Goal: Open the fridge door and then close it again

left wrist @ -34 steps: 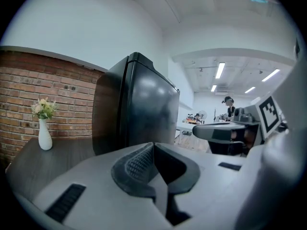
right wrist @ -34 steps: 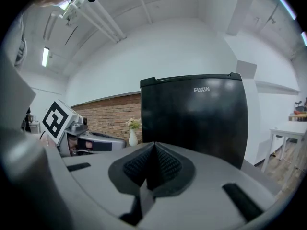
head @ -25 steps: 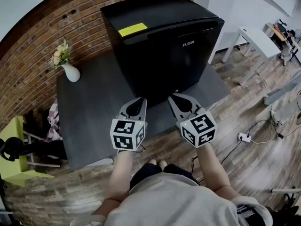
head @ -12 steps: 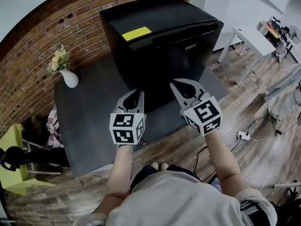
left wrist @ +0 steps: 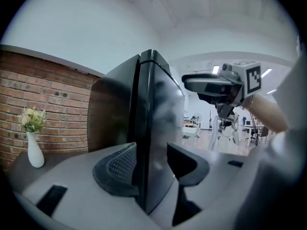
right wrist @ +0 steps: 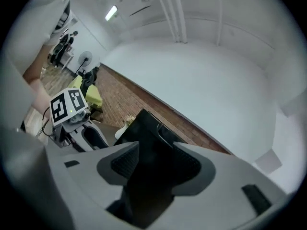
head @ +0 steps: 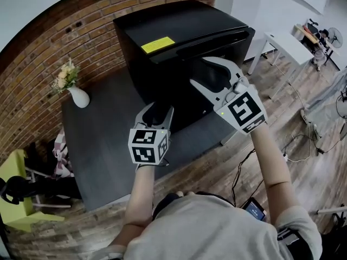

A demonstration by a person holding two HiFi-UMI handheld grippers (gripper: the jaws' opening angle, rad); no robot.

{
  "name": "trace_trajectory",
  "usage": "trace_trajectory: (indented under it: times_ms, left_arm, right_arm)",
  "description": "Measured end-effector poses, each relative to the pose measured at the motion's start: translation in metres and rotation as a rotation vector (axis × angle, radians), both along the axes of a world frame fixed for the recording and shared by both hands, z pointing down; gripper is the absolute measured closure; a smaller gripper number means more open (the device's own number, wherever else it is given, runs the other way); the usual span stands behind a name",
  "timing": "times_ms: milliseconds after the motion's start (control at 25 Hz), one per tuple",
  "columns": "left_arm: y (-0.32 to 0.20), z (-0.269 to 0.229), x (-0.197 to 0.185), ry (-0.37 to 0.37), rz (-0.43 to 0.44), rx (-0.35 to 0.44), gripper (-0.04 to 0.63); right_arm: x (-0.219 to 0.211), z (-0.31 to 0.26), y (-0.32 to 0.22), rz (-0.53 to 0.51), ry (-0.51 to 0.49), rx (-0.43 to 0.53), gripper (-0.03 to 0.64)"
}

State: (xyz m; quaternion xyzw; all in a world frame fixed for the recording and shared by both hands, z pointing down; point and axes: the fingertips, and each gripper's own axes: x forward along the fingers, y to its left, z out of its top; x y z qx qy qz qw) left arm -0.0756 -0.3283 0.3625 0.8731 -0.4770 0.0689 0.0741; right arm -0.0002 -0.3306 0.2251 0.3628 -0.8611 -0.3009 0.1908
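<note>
Two open grippers at the closed fridge (head: pixel 179 31), which stands on a dark table (head: pixel 103 134).
The left gripper (head: pixel 158 110) and the right gripper (head: pixel 201 72) have just been opening their jaws and pinch nothing. The fridge's black edge shows between them, and contact cannot be judged.

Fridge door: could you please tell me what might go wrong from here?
1. The right tongs, jaws just opened, line up on the closed fridge's top front edge without gripping it; a shallow bite could slip off.
2. The left tongs, also just opened, frame the fridge's front corner ungripped and may knock it or block the door's swing.
3. A hard pull might drag the fridge across the table.
</note>
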Motion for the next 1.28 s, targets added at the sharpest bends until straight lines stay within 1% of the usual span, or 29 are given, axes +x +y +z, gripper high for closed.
trace_trajectory:
  times_ms: [120,240,440,640,800,1080,1280]
  left_arm:
    - [-0.004,0.002,0.002,0.007,0.013,-0.009,0.413]
    - [-0.008,0.003,0.001,0.008,0.009,-0.006,0.410]
    - [-0.009,0.004,0.000,0.015,0.014,-0.004,0.410]
    - [-0.011,0.004,0.000,0.014,0.022,-0.003,0.410]
    - [-0.014,0.007,-0.002,0.014,0.017,-0.006,0.410]
    - [-0.018,0.010,0.002,0.019,0.016,-0.014,0.410]
    - [-0.023,0.009,0.004,0.003,0.008,-0.006,0.410]
  right_arm:
    - [-0.005,-0.011,-0.006,-0.021,0.085,0.054,0.380]
    - [-0.008,-0.013,-0.013,-0.042,0.141,0.062,0.356]
    - [-0.009,-0.003,-0.022,-0.077,0.233,0.040,0.353]
    - [-0.009,0.005,-0.030,-0.085,0.339,0.058,0.356]
    - [-0.010,0.007,-0.035,-0.090,0.345,0.086,0.371]
    - [-0.010,0.006,-0.033,-0.108,0.330,0.097,0.377]
    - [-0.011,0.006,-0.035,-0.100,0.332,0.099,0.379]
